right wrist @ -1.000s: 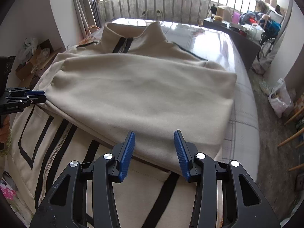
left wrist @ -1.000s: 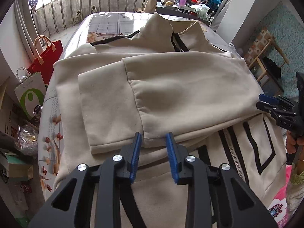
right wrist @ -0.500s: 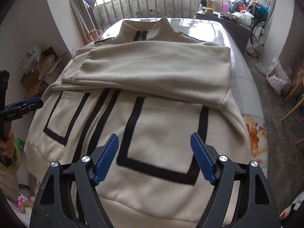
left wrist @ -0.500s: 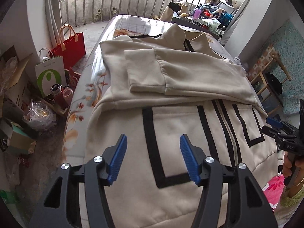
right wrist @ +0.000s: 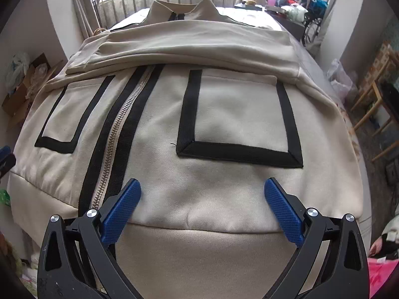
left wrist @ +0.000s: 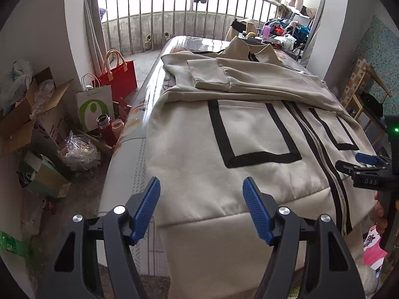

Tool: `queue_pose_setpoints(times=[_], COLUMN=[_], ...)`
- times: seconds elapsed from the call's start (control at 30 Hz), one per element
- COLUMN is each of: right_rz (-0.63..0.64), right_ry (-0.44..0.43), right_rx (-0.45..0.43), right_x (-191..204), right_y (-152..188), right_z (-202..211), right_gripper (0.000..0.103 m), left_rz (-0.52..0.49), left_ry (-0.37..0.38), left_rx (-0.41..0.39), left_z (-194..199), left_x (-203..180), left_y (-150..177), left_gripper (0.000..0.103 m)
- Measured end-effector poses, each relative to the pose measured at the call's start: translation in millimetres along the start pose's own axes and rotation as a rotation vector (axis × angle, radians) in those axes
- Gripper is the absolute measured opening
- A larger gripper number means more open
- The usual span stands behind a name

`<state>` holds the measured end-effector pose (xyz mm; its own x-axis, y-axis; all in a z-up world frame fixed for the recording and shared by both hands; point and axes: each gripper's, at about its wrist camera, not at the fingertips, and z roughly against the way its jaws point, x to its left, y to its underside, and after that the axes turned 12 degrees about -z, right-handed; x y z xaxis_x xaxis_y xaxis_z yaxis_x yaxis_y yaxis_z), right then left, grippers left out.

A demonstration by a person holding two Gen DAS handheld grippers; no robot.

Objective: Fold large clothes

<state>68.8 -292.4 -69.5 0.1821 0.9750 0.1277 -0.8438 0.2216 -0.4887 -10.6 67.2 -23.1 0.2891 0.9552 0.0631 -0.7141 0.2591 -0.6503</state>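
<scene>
A glossy red bag [left wrist: 119, 77] and crumpled cardboard boxes [left wrist: 27, 119] crowd the floor left of the bed [left wrist: 124, 154]. The beige fleece jacket [left wrist: 249, 134], black-taped, zipped, lies flat on the bed, sleeves folded across, hem overhanging. The left gripper [left wrist: 200, 208] and right gripper [right wrist: 202, 205] hover above the hem, jaws opening, nothing between them.

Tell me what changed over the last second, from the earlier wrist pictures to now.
Both grippers backed away from the folded sleeves toward the jacket's hem. The left gripper and right gripper have their jaws opening, nothing pinched between them. The jacket stayed flat on the bed, sleeves folded across the chest.
</scene>
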Motion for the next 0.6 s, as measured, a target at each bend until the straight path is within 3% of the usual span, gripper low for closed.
queue_pose_setpoints(times=[0.17, 0.4, 0.6], right_rz=[-0.016, -0.018, -0.017], right_ry=[0.003, 0.002, 0.001], right_rx=[-0.029, -0.041, -0.041], right_x=[-1, -4, -4], right_y=[8, 12, 11], right_z=[2, 6, 7], right_gripper=[0.095, 0.095, 0.095], left_rz=[0.001, 0.125, 0.219], left_ry=[0.013, 0.09, 0.192], left_rx=[-0.004, 0.04, 0.065], left_z=[23, 30, 21], left_x=[1, 11, 18], left_y=[27, 61, 75], left_gripper=[0.067, 0.067, 0.054])
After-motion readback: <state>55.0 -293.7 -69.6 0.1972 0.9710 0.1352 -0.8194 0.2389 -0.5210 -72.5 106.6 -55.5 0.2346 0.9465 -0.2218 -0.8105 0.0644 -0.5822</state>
